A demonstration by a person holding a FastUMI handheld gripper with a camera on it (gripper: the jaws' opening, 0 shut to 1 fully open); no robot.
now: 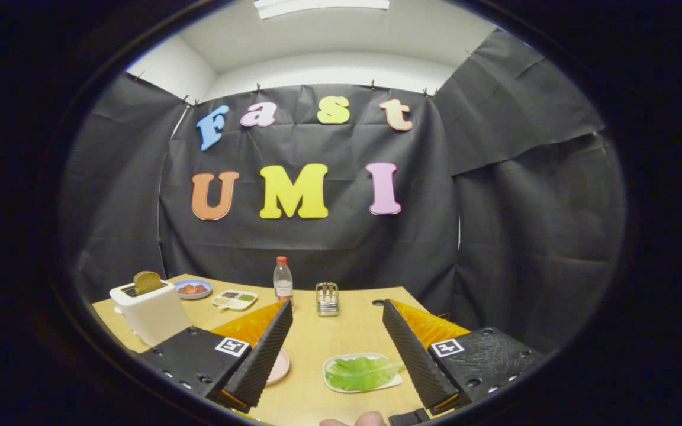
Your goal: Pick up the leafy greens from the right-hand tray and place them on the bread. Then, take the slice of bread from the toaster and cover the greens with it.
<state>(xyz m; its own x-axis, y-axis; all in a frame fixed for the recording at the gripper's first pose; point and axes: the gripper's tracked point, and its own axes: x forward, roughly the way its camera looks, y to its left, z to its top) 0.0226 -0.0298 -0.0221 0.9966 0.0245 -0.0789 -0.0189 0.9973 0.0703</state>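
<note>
Leafy greens (360, 373) lie on a white tray (334, 361) on the wooden table, between my two fingers and close to the right finger (413, 352). My gripper (337, 309) is open and holds nothing, hovering above the table. A pink plate (280, 367) peeks out from behind the left finger (263, 355); what lies on it is hidden. Off to the left beyond the left finger stands a white toaster (150, 312) with a brown slice of bread (147, 281) sticking up out of its slot.
Farther back on the table (311, 343) are a blue plate with red pieces (193, 289), a white divided dish (235, 300), a clear bottle with a red cap (283, 280) and a small metal rack (327, 298). A fingertip (370, 419) shows under the gripper.
</note>
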